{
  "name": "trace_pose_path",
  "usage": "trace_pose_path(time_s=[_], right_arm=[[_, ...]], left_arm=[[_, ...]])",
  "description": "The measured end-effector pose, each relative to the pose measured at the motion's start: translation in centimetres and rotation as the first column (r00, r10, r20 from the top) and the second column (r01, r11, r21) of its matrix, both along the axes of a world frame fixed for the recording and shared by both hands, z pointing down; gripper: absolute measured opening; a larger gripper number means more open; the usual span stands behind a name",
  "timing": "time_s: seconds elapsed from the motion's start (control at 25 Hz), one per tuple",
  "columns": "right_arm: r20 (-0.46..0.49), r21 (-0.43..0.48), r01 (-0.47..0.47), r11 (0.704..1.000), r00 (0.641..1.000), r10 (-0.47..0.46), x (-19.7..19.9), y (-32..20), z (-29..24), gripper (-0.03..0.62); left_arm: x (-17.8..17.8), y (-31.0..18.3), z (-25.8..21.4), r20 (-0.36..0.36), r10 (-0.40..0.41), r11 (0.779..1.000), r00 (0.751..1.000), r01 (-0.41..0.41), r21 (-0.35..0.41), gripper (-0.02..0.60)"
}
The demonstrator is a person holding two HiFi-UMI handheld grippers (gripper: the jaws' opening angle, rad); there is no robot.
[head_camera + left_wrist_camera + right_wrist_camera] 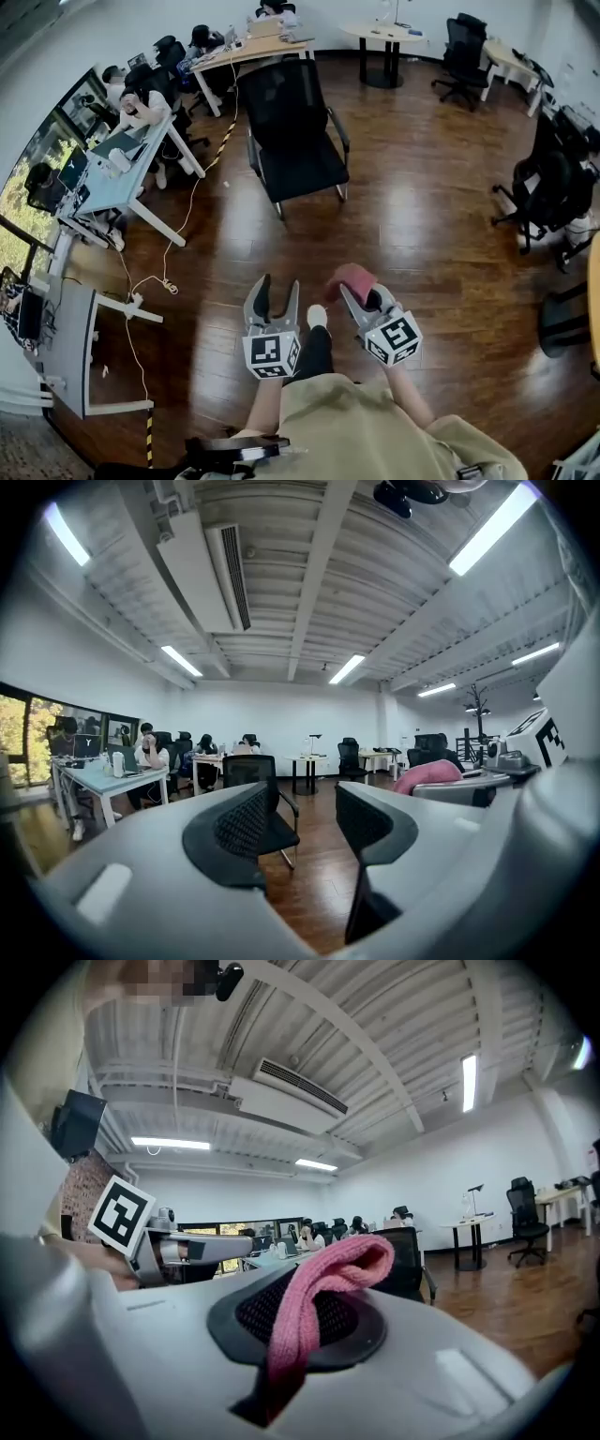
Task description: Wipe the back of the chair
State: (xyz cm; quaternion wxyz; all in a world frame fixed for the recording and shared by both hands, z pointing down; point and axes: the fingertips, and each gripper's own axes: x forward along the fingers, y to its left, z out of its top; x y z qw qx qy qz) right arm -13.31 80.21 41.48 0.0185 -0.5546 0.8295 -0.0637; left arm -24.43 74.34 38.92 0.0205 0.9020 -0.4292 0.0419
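A black office chair [291, 131] stands on the wooden floor some way ahead of me, its backrest on my side. The left gripper view shows this chair [253, 794] small between the jaws. My left gripper [272, 298] is held low in front of my body, open, with nothing between its pads [242, 825]. Just to its right, my right gripper [361, 295] is shut on a pink cloth [349, 277]. The folded cloth [314, 1302] sticks out past the black pad in the right gripper view. Both grippers are well short of the chair.
Desks [122, 159] with seated people line the left side, and a cable [159, 279] trails over the floor there. A round table [382, 33] stands at the back, and more black office chairs [553, 187] at the right. Bare wooden floor [412, 216] lies between me and the chair.
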Motion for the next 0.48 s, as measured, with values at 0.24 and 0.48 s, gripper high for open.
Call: trace_pose_path(time_s=[0.24,0.48], right_arm=[[-0.019,-0.019,0.023,1.000,1.000,-0.023,3.1,-14.6,0.1,0.020],[0.023,0.008,0.022,1.000,0.999,-0.022,4.4,-30.2,-3.0,0.020]], left_arm=[[3.8,-14.7,0.1,-0.046,0.012,1.000,0.999,-0.012,0.004,0.209],[4.6,-28.3,-2.6,-0.050,0.027,0.998,0.998,-0.024,0.058,0.209]])
